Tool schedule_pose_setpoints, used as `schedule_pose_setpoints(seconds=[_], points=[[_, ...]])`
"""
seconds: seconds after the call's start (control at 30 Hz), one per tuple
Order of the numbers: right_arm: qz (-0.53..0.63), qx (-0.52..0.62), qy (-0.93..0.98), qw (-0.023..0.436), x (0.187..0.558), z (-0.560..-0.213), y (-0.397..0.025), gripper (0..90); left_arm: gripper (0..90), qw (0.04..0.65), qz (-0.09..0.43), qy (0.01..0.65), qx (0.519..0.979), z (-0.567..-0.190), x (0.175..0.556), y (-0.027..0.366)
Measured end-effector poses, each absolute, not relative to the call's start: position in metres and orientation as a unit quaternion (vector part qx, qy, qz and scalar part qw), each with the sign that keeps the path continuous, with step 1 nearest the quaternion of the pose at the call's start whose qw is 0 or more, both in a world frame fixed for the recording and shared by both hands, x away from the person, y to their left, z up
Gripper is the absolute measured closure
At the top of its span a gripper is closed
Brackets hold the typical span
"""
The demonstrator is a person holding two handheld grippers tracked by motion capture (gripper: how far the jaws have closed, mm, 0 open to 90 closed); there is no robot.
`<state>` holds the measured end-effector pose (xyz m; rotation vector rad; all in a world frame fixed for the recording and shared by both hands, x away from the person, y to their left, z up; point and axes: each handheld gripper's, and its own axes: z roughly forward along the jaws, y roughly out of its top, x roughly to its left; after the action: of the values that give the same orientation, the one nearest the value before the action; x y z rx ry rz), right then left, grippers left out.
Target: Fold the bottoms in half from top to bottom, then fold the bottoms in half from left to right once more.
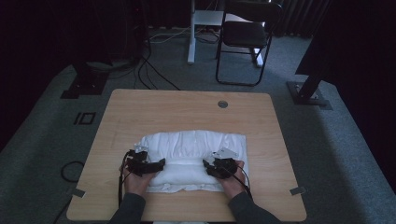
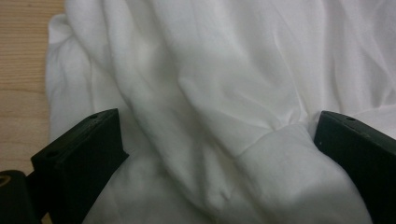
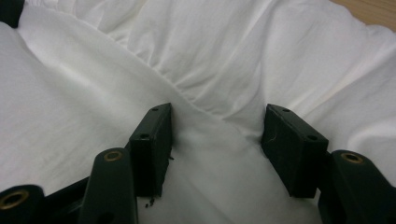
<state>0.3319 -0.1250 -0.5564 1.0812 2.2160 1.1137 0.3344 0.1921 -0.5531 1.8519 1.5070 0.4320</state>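
Dim room, grey carpet; a light wooden table point(image 1: 140, 112) carried the work. Left gripper point(image 2: 219, 140): jaws stood wide apart, a thick rolled fold of white cloth point(image 2: 224, 93) bulging up between them, neither jaw pressing it flat (cloth touched the right-hand jaw's inner face; contact at the other could not be told). Right gripper point(image 3: 217, 135): jaws likewise parted, set down over a gathered ridge of the cloth, fabric running through the gap without being pinched.

From the high view, the left gripper point(image 1: 159, 164) sat at the cloth's near left edge, jaws pointing inward toward the middle; the right gripper point(image 1: 208, 164) sat at the near right edge, pointing inward too. Each was held by a hand in a dark sleeve, left hand point(image 1: 136, 179), right hand point(image 1: 232, 179).

White cloth point(image 1: 191, 147) lay bunched in a rough rectangle on the near half of the table, centred, with a rolled band across its front. Small round grommet point(image 1: 222, 104) in the table's far side. Beyond the table: a dark chair point(image 1: 245, 35), cables point(image 1: 149, 70) on the carpet.
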Motion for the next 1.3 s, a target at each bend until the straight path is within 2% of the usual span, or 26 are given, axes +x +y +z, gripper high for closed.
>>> schedule_pose_setpoints(seconds=[0.23,0.27,0.4,0.47,0.53,0.67,0.93,1.13,1.2,1.3], points=[[0.41,0.39,0.795,0.217,0.33,-0.558,-0.126,42.2,0.5,0.344,0.188,0.586,0.709,-0.555,0.33,0.189],[0.411,0.39,0.795,0.218,0.33,-0.558,-0.126,42.2,0.5,0.339,0.22,0.58,0.708,-0.551,0.324,0.188],[0.413,0.389,0.794,0.219,0.33,-0.559,-0.127,42.2,0.5,0.327,0.247,0.575,0.708,-0.546,0.317,0.187],[0.414,0.389,0.793,0.219,0.33,-0.559,-0.127,42.2,0.5,0.33,0.24,0.581,0.704,-0.546,0.315,0.189],[0.414,0.39,0.792,0.22,0.329,-0.559,-0.127,42.2,0.4,0.35,0.209,0.6,0.688,-0.548,0.314,0.198],[0.416,0.39,0.791,0.221,0.329,-0.56,-0.127,42.2,0.4,0.368,0.195,0.606,0.677,-0.553,0.311,0.207],[0.419,0.389,0.79,0.222,0.329,-0.56,-0.128,42.2,0.0,0.35,0.213,0.627,0.662,-0.56,0.304,0.216],[0.42,0.39,0.789,0.223,0.328,-0.561,-0.128,42.2,0.2,0.333,0.217,0.619,0.678,-0.559,0.306,0.214],[0.42,0.39,0.788,0.223,0.328,-0.561,-0.128,42.1,1.5,0.325,0.218,0.616,0.684,-0.558,0.306,0.209],[0.422,0.391,0.787,0.222,0.328,-0.561,-0.128,42.1,16.4,0.325,0.22,0.603,0.694,-0.556,0.301,0.196]])
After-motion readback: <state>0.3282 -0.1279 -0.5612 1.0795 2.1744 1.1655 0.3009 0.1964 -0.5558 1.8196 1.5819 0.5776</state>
